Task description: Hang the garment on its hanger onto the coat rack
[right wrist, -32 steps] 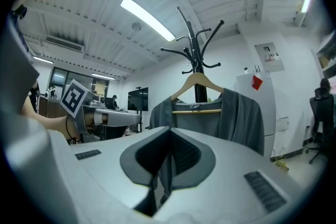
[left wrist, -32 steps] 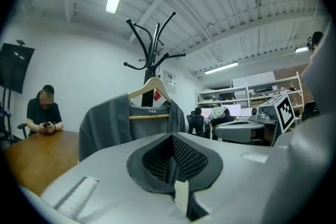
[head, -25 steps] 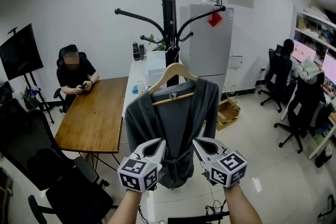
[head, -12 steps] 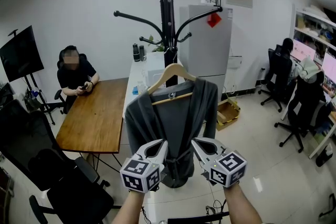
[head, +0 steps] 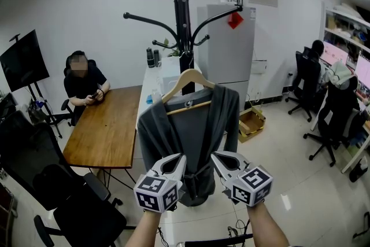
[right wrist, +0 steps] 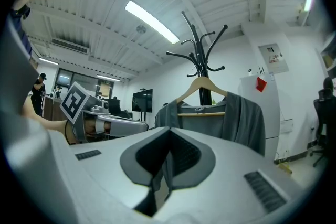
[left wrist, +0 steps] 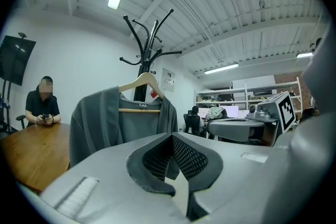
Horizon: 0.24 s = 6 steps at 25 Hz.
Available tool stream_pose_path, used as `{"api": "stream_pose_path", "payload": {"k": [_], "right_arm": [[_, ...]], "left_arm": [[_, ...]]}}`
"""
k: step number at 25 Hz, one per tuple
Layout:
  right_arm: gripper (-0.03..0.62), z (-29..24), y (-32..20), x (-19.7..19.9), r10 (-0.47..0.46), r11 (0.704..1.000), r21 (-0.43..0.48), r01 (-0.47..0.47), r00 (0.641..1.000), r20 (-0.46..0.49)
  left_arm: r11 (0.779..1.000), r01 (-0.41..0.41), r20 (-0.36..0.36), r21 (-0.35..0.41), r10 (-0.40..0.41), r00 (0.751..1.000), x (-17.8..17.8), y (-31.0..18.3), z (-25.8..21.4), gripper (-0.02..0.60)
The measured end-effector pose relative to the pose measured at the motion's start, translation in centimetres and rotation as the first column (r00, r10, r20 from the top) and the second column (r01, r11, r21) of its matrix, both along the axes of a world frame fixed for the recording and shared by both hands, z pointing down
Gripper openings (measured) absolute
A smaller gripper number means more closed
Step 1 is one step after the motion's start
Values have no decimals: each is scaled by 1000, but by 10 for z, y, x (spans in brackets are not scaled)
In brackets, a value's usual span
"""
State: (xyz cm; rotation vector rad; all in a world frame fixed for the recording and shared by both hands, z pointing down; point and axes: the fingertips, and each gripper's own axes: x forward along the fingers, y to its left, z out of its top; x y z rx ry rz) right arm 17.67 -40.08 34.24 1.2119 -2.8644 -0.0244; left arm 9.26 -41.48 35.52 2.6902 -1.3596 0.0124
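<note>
A grey garment [head: 191, 136] hangs on a wooden hanger [head: 188, 79], whose hook sits at the pole of the black coat rack [head: 184, 8]. Both grippers are level at the garment's waist, just in front of it. My left gripper [head: 178, 158] is at the left side and my right gripper [head: 215, 155] at the right. In the left gripper view the jaws of the left gripper [left wrist: 171, 136] are shut, with the garment [left wrist: 105, 118] beyond them. The right gripper [right wrist: 169, 131] also looks shut. Grey cloth shows through both slits. I cannot tell whether any is pinched.
A long wooden table [head: 107, 130] stands at the left, and a person [head: 84, 81] sits at its far end. Black office chairs [head: 75, 205] are near the lower left. A grey refrigerator [head: 228, 49] is behind the rack. More chairs [head: 338, 118] and desks stand at the right.
Neither the garment nor the grippers have visibly moved. Only the head view has shifted slightly.
</note>
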Motion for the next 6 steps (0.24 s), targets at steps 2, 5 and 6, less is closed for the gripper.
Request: {"api": "stream_pose_path", "payload": {"k": [2,5,6], "right_arm": [[3,-1,1,0,-1,1000,0,1,1000,1],[3,0,2,1,0,1000,-3,0,1000,2],[3,0,2,1,0,1000,-4,0,1000,3]], "left_arm": [[1000,-1,0,-2,1,1000,1,1,1,8],[1000,0,-3,-4,0,1000,2,2,2,8],[1000,0,-5,-5,0,1000,3,2,2,8]]}}
